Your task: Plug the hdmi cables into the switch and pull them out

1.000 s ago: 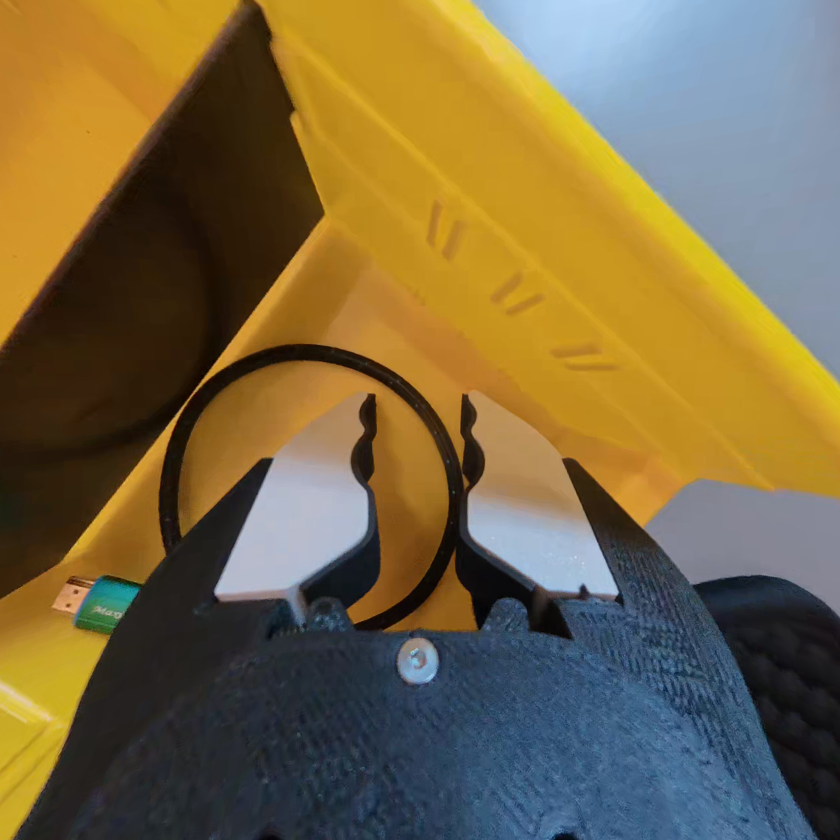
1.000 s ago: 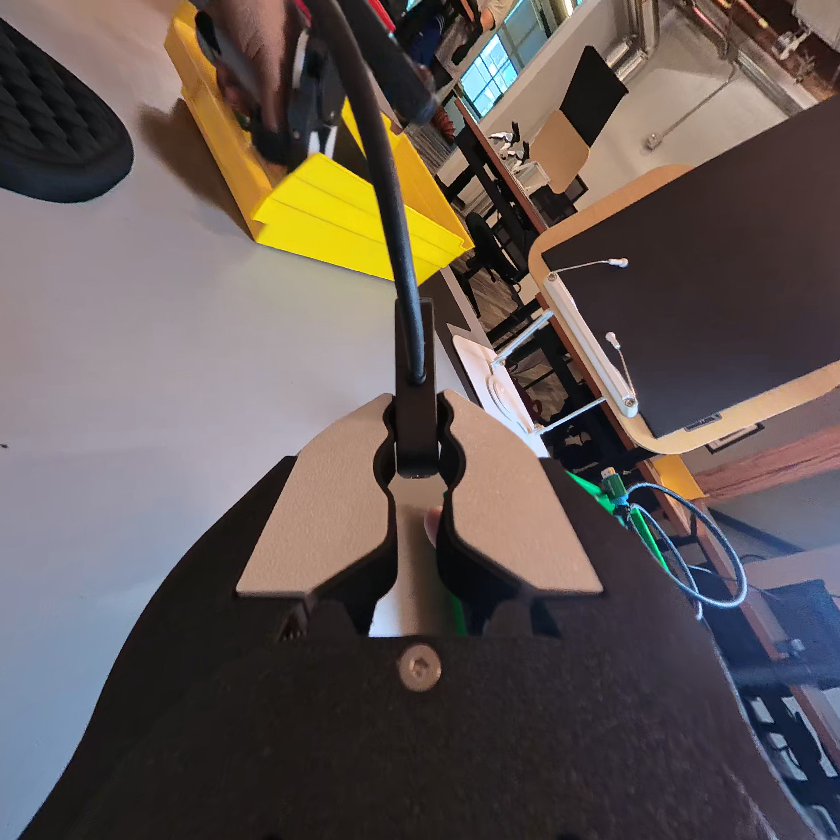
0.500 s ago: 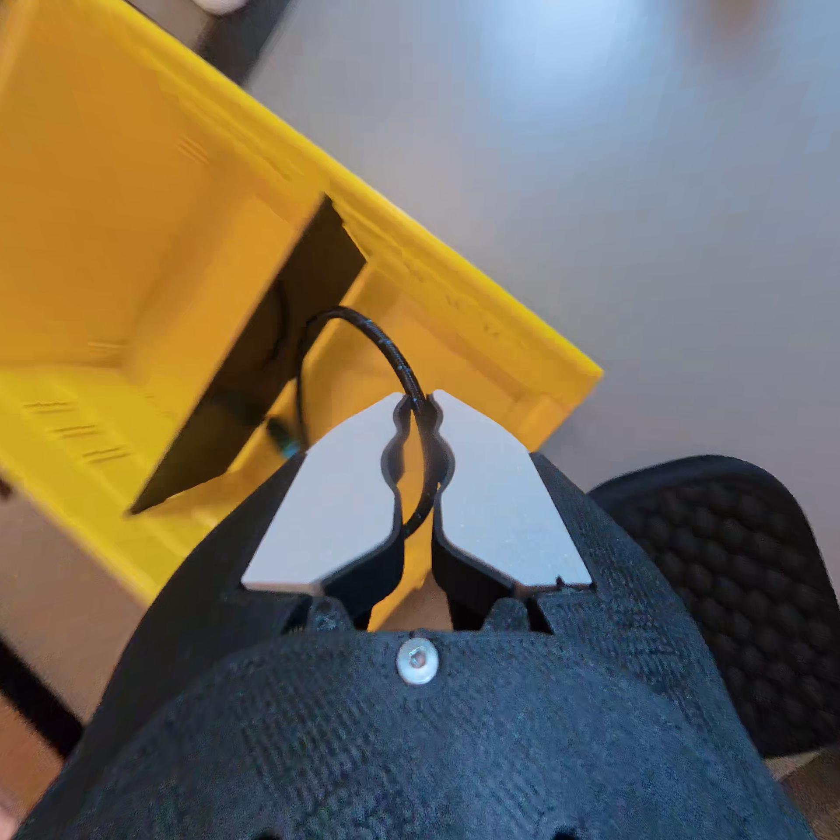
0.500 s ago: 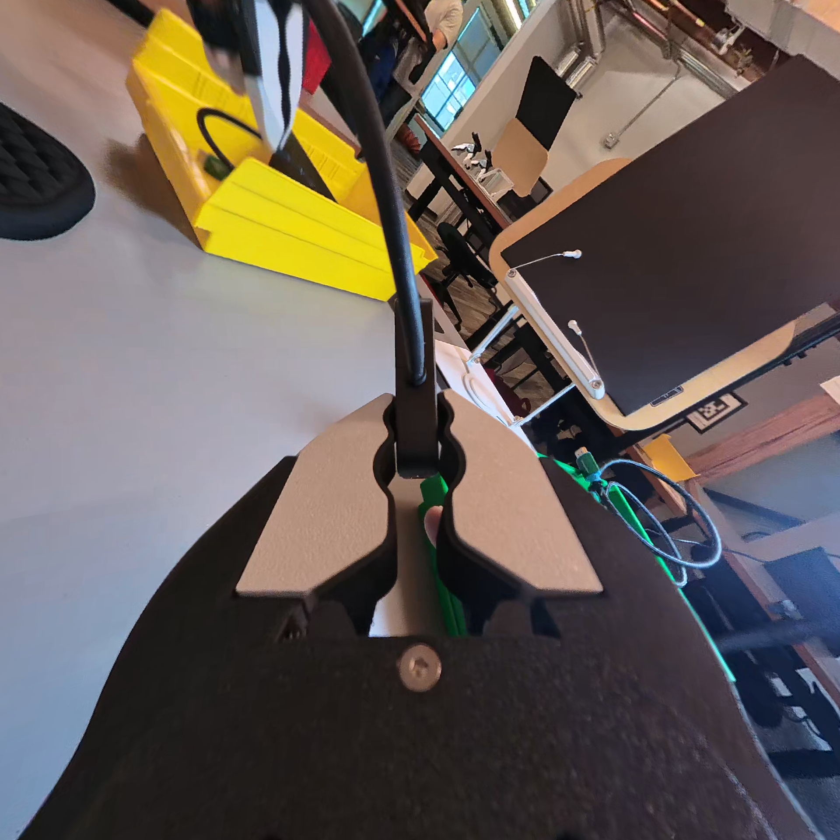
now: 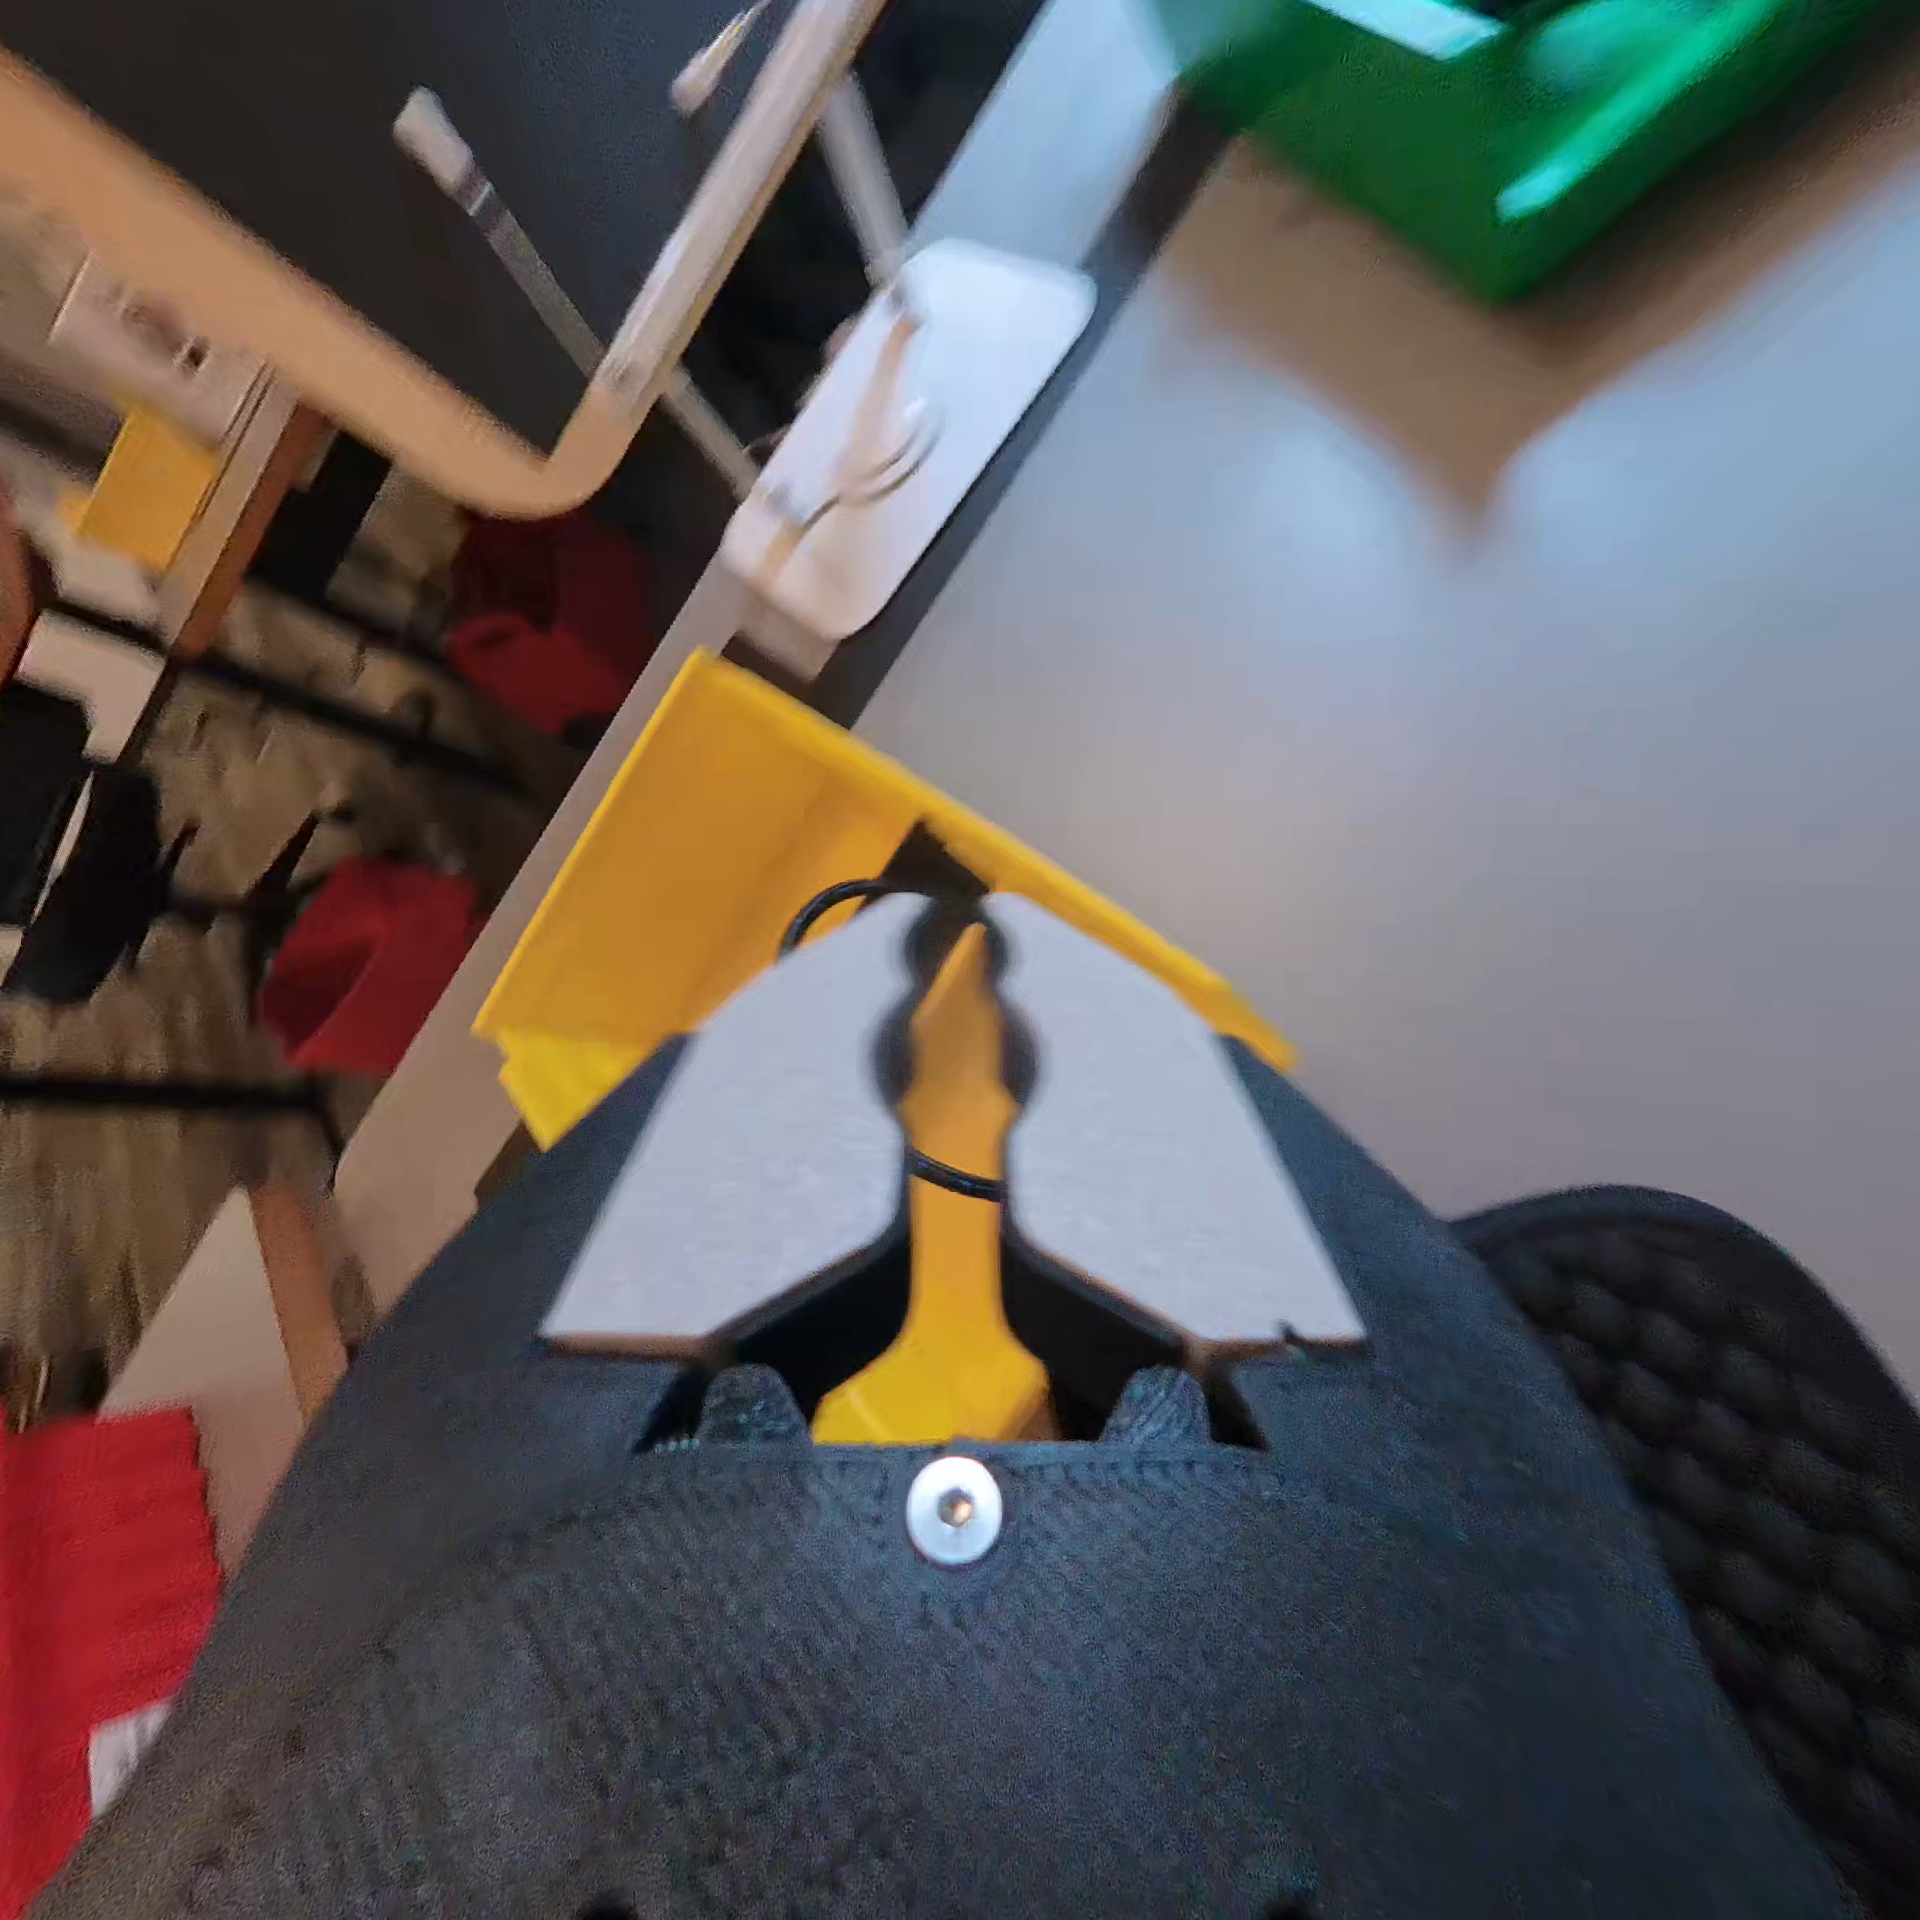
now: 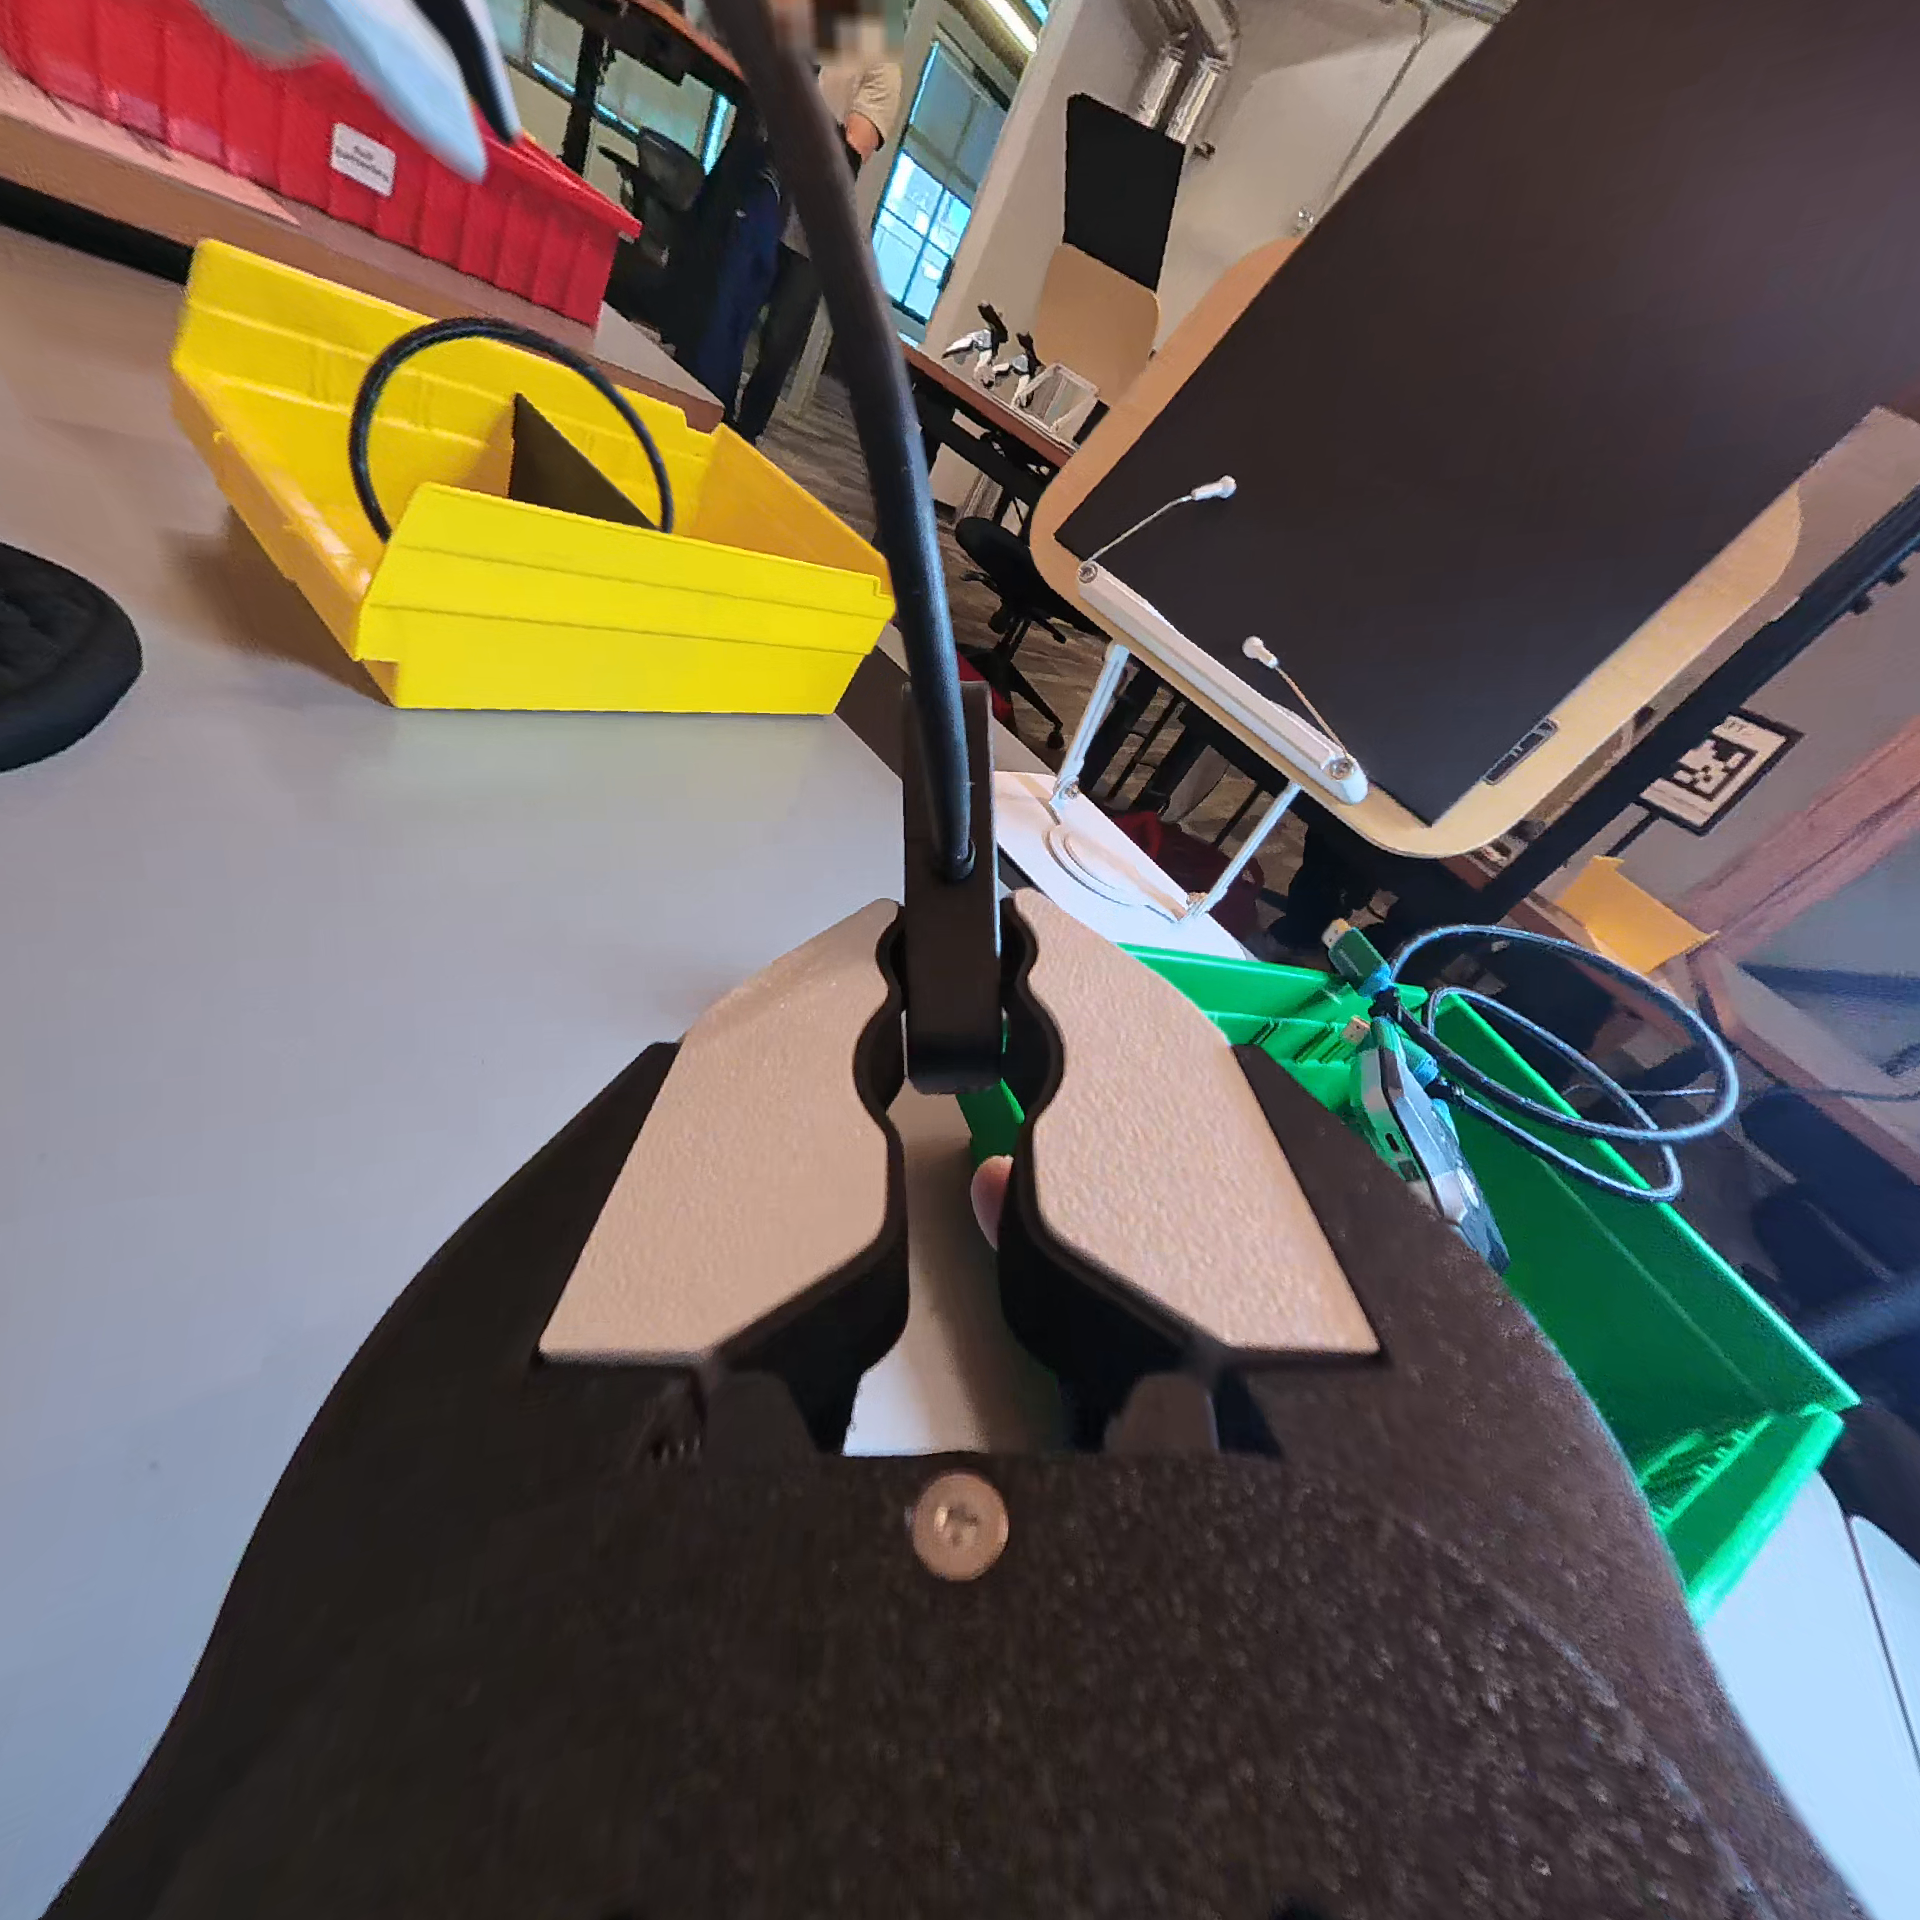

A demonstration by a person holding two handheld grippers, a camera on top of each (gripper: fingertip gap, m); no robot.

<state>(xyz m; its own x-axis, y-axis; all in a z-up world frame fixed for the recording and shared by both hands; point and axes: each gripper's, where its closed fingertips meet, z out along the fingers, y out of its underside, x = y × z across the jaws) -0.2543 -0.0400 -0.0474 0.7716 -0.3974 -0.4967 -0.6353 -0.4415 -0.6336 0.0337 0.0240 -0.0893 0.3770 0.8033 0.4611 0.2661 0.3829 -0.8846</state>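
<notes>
In the left wrist view, our left gripper [image 5: 951,920] is squeezing a thin black cable [image 5: 956,1184] above the yellow plastic bin [image 5: 675,894]. In the right wrist view, our right gripper [image 6: 951,925] is holding a black HDMI plug [image 6: 945,966] tight, over the grey table [image 6: 416,883] beside the green plastic bin [image 6: 1621,1299].

Left wrist view: camera rides behind left tongs [image 5: 948,925], raised above grey bench [image 5: 1455,727], tilted down, image rolled and blurred; yellow plastic bin [image 5: 707,894] just past the tips.

Right wrist view: camera behind right tongs [image 6: 951,935], low, near bench [image 6: 364,935], facing across it toward room; yellow plastic bin [image 6: 582,623] far left, green plastic bin [image 6: 1621,1288] near right.

Shared: yellow bin, green bin [image 5: 1507,156], bench surface.
</notes>
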